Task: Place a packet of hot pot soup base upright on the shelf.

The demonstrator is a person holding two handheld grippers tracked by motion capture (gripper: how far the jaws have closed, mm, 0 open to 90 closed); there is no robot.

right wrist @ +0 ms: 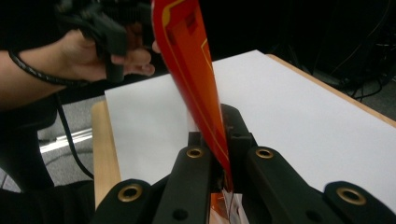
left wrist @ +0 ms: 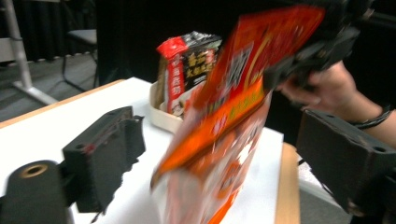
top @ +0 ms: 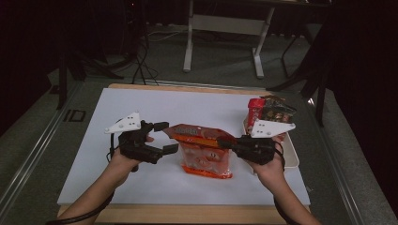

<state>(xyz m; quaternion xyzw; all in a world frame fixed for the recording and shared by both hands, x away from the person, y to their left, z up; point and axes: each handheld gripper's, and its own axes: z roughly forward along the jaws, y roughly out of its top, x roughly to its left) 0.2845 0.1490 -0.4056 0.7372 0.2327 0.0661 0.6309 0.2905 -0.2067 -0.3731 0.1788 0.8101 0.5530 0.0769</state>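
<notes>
So right now my right gripper (right wrist: pixel 219 154) has its jaws pinched tight on the top edge of the orange snack bag (top: pixel 202 152). In the right gripper view the edge runs straight down between the pads, which is why the bag hangs like a sheet instead of flopping over. Gripping the flat sealed strip makes sense to me, since it's the one part that won't crush or slide.

My left gripper (top: pixel 162 137) is wide open. Its fingers (left wrist: pixel 105 158) stand either side of the bag's other end with clear gaps, not pressing on anything, so the right side carries the whole weight. The bag's lower end looks to be just above the white tabletop (top: pixel 155 105), though I can't tell if a corner touches.

Out past the right gripper there's a cream tray (top: pixel 293 157) with a red-and-black packet (left wrist: pixel 187 70) standing upright in it. My guess is the orange bag is headed there too, standing up beside it, hence holding it by the top.
</notes>
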